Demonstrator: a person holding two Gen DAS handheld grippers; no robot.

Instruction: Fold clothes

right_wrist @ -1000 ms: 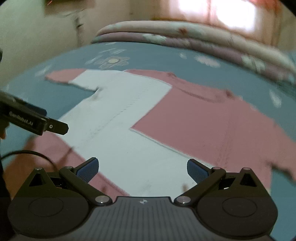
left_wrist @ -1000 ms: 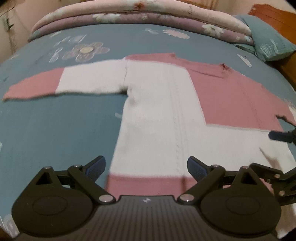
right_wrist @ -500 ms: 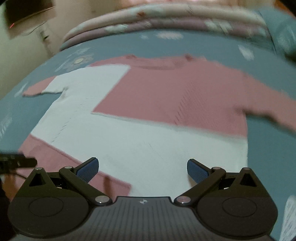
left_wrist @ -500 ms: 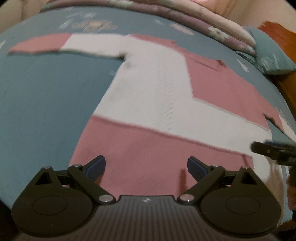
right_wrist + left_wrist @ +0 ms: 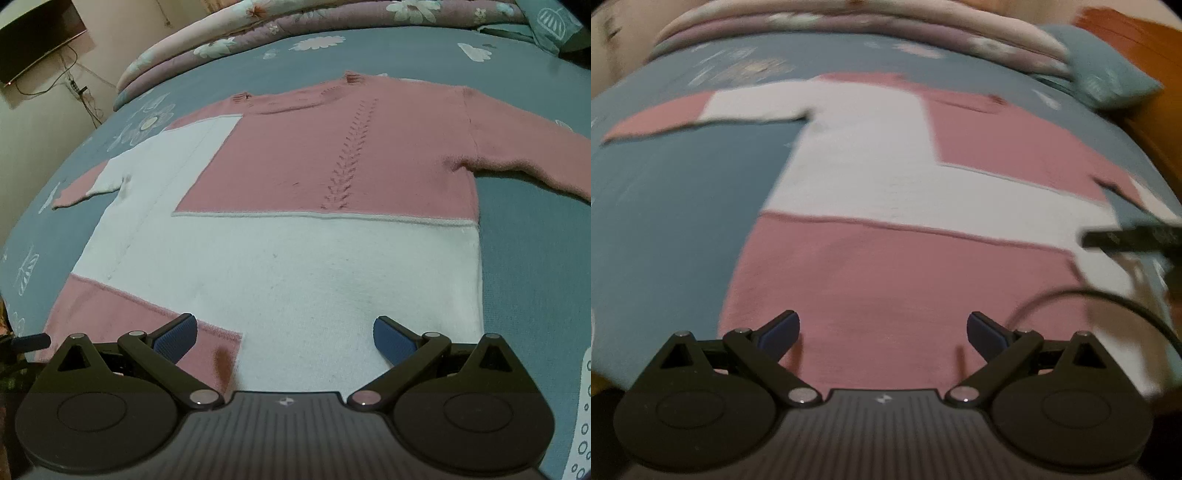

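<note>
step in hand: approach, by my reading. the pink and white sweater (image 5: 295,229) lies spread flat on the blue floral bedspread (image 5: 535,277), both sleeves out, nothing folded over yet.
sweater place: it fills the ground ahead of both pairs of jaws, hem edge nearest, neckline farthest.
left gripper (image 5: 882,328): jaws spread wide, nothing between them; the pink hem band (image 5: 886,288) sits straight ahead of and under the gap.
right gripper (image 5: 282,332): jaws also spread wide and empty; the white body panel lies in the gap, and the pink hem corner is just at the left-hand pad.
left sleeve (image 5: 683,114): stretched out far ahead and to the left of the left jaws.
right sleeve (image 5: 528,155): stretched out far ahead and to the right of the right jaws.
next move: probably each gripper needs to drop to a hem corner or a side edge and pinch only the knit, not the bedspread under it, then carry a side or sleeve inward. the knit looks soft and thick, so a shallow pinch may slip.
view quality: the left wrist picture is motion-blurred, so the dark bar at its right edge is perhaps the other gripper; i can't be sure.
writing: none legible; only a small pale emblem on each gripper body.
beyond the sweater: a rolled floral quilt (image 5: 332,29) past the neckline.
</note>
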